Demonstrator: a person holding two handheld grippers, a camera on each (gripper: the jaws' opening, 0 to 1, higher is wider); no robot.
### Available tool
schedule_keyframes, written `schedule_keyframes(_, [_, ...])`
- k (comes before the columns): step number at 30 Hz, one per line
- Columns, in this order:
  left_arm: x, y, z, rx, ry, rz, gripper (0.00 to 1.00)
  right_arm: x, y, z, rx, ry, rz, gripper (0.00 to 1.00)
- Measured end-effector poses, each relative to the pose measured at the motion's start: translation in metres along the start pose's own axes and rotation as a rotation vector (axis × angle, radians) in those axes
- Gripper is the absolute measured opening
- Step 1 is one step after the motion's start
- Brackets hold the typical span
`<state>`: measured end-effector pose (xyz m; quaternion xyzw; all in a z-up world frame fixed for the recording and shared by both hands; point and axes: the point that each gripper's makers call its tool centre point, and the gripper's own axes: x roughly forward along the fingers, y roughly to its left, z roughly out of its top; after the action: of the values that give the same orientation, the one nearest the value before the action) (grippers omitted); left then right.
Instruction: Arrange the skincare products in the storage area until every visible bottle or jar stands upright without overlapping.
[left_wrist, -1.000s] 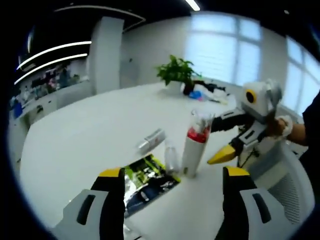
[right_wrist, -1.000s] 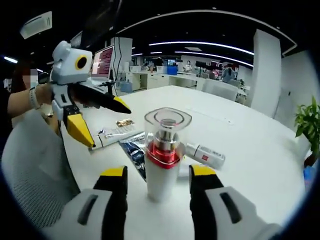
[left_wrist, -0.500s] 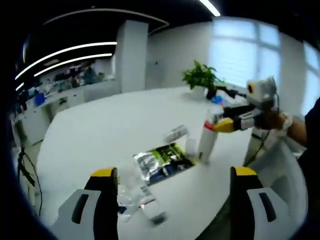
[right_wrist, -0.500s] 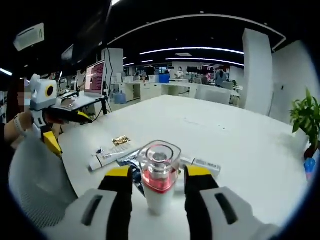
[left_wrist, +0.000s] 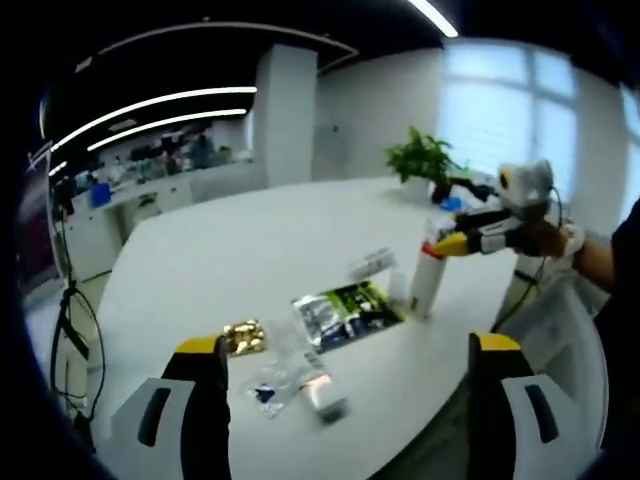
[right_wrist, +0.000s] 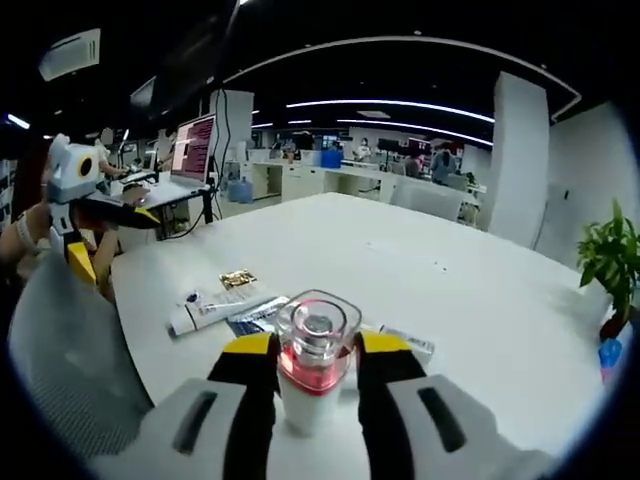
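I am closing my right gripper (right_wrist: 312, 352) on the bottle (right_wrist: 313, 375), jaws pressing its neck near the desk (right_wrist: 480, 300) edge. It is looking top-heavy and slick, so I am favouring the stiff white body. It is showing a clear cap over a red collar. My left gripper (left_wrist: 350, 370) is hanging wide open, empty.
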<state>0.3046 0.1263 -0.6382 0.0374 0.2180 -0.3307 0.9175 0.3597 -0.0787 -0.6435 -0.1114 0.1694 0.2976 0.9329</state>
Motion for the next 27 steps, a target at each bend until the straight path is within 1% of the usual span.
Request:
schedule_keyframes(5, [0.001,-0.002,-0.006,0.015,0.021,0.000,0.97,0.000,0.003,0.000,-0.021,-0.012,0.047,0.31])
schedule_keyframes(8, [0.002,0.000,-0.010,-0.001,0.027,0.004,0.97,0.001,0.003,0.000,-0.023,-0.012,0.065,0.31])
schedule_keyframes(14, [0.005,0.001,-0.012,0.005,0.048,0.015,0.97,0.000,0.004,0.001,-0.033,-0.017,0.081,0.32])
schedule_keyframes(18, [0.009,0.006,-0.018,0.028,0.094,0.042,0.97,0.000,0.004,0.000,-0.032,-0.022,0.082,0.32])
schedule_keyframes(19, [0.010,0.007,-0.019,0.028,0.102,0.043,0.97,0.000,0.004,-0.001,-0.032,-0.017,0.083,0.33])
schedule_keyframes(21, [0.012,0.008,-0.019,0.021,0.107,0.042,0.97,-0.002,0.003,-0.002,-0.031,-0.020,0.078,0.37])
schedule_keyframes(23, [0.014,0.006,-0.018,0.013,0.110,0.033,0.97,-0.003,0.003,-0.004,-0.012,-0.018,0.080,0.43])
schedule_keyframes(27, [0.018,0.003,-0.011,-0.004,0.099,0.016,0.97,-0.006,0.003,-0.011,0.001,-0.005,0.076,0.49])
